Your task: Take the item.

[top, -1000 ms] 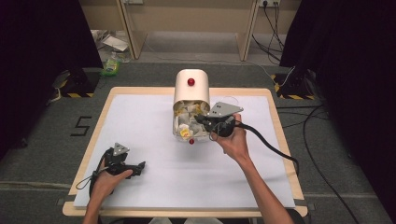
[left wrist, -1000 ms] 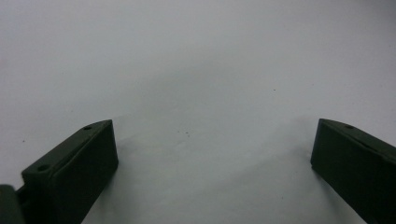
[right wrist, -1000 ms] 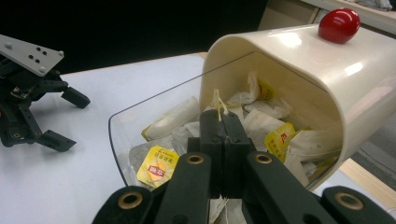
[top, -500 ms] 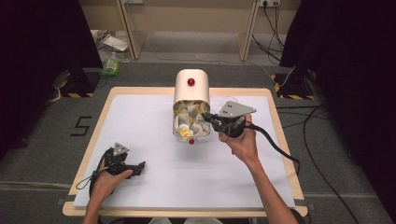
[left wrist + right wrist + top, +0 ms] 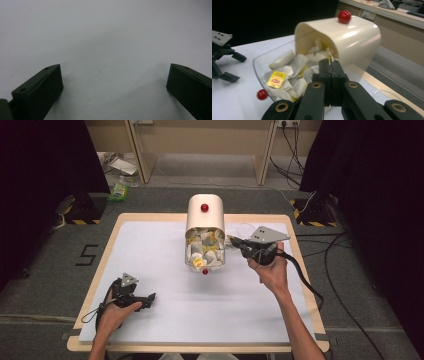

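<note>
Right now my right gripper [image 5: 234, 240] sits at the right-hand edge of the cream tea-bag box [image 5: 205, 215], near the middle of the white table sheet [image 5: 150, 250]. Seen from the right gripper view, its jaws are pressed together with no gap, and a thin string with a yellowish bit [image 5: 328, 53] rises from between the tips, so I seem to be pinching the string of a tea bag; which bag it leads to I cannot tell. The right gripper [image 5: 331, 65] tips lie just at the rim of the clear tray [image 5: 259, 67] that opens out of the box toward me. That tray holds a heap of pale tea bags [image 5: 292, 65], one with a yellow tag [image 5: 276, 78] facing up. A red knob [image 5: 344, 16] sits on top of the cream hood and a second red knob [image 5: 262, 94] at the front of the tray.

My left gripper [image 5: 142, 299] rests low on the sheet at the near left, well apart from the box, my hand [image 5: 112, 312] wrapped round it. In the left gripper view its jaws stand wide apart with bare white sheet between them.
</note>
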Action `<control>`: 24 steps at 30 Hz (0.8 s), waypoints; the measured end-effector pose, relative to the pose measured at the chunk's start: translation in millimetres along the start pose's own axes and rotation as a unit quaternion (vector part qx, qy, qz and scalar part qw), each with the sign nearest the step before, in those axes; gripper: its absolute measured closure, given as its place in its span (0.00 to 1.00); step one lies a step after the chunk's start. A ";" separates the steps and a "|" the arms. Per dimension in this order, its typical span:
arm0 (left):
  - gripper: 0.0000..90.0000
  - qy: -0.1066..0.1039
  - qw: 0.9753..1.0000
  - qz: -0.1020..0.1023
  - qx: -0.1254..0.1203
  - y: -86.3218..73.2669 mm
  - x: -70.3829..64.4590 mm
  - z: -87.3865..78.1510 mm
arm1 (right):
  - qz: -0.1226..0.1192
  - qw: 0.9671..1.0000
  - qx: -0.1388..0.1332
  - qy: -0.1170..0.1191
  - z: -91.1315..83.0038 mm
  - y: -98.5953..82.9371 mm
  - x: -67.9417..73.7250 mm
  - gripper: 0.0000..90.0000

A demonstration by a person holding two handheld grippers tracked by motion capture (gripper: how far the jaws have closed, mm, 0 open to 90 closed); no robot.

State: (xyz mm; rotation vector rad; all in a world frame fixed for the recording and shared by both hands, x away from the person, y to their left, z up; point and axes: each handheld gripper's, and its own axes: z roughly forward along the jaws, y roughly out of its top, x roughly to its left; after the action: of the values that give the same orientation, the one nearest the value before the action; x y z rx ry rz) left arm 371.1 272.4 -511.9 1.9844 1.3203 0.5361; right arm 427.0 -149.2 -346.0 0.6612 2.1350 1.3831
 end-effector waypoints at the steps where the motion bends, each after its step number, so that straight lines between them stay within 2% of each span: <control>1: 0.00 0.000 1.000 0.000 0.000 0.0 0.0 0.0 | 0.005 1.000 0.000 -0.004 -0.6 -1.8 -3.4 1.00; 9: 0.00 0.000 1.000 0.000 0.000 0.0 0.1 0.0 | 0.033 0.999 -0.001 -0.026 -4.8 -13.4 -25.7 1.00; 17: 0.00 0.000 1.000 0.000 0.000 0.0 0.1 0.0 | 0.044 0.998 0.000 -0.045 -3.5 -20.0 -39.4 1.00; 24: 0.00 0.000 1.000 0.000 0.000 0.0 0.1 0.0 | 0.050 0.997 0.005 -0.059 5.2 -23.8 -51.2 1.00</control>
State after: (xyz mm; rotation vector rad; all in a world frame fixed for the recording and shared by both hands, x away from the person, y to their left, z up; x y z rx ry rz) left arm 371.2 272.5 -511.9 1.9843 1.3201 0.5352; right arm 465.9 -187.2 -362.0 0.8423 2.0424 1.3503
